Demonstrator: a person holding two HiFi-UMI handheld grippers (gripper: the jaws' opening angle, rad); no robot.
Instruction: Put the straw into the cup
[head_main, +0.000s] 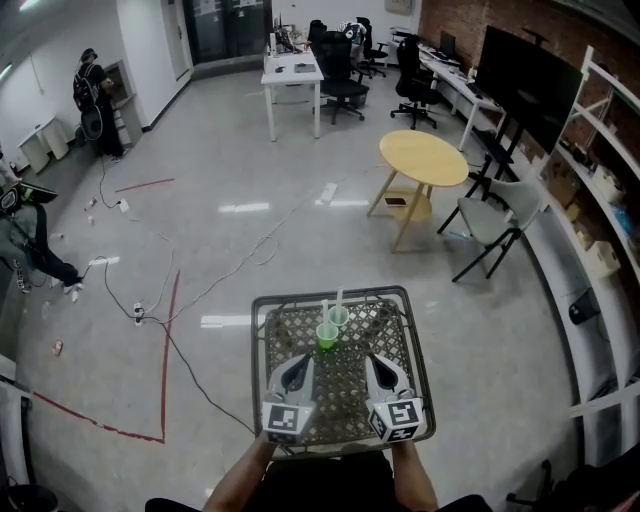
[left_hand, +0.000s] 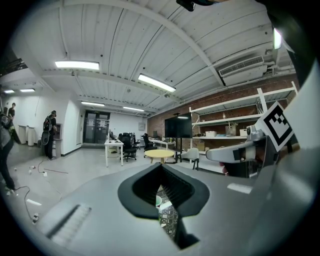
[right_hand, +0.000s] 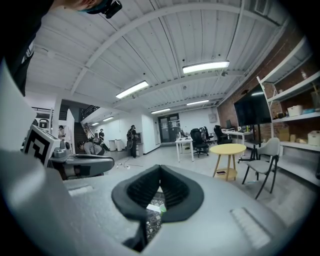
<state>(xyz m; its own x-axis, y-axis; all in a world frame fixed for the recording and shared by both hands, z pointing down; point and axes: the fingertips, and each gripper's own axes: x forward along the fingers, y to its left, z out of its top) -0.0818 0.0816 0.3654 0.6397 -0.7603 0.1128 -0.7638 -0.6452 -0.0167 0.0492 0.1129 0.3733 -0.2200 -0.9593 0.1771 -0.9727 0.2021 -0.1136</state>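
A small metal mesh table (head_main: 285, 310) stands right in front of me. At its far middle are two cups: a bright green cup (head_main: 327, 336) and, just behind it, a paler green cup (head_main: 340, 317). A thin white straw (head_main: 338, 298) seems to rise from the pale cup, and another (head_main: 324, 309) stands by the green one. My left gripper (head_main: 299, 362) and right gripper (head_main: 377, 360) hover side by side over the table's near half. Both are shut with nothing in them, short of the cups. Through the shut jaws a cup (left_hand: 157, 201) shows in the left gripper view and the green cup (right_hand: 161, 209) in the right gripper view.
A round yellow table (head_main: 424, 157) and a grey folding chair (head_main: 497, 222) stand at the right beyond the mesh table. Cables and red tape lines (head_main: 168, 345) cross the floor at the left. A white desk (head_main: 292, 75) is far back, and shelves (head_main: 600, 200) line the right wall.
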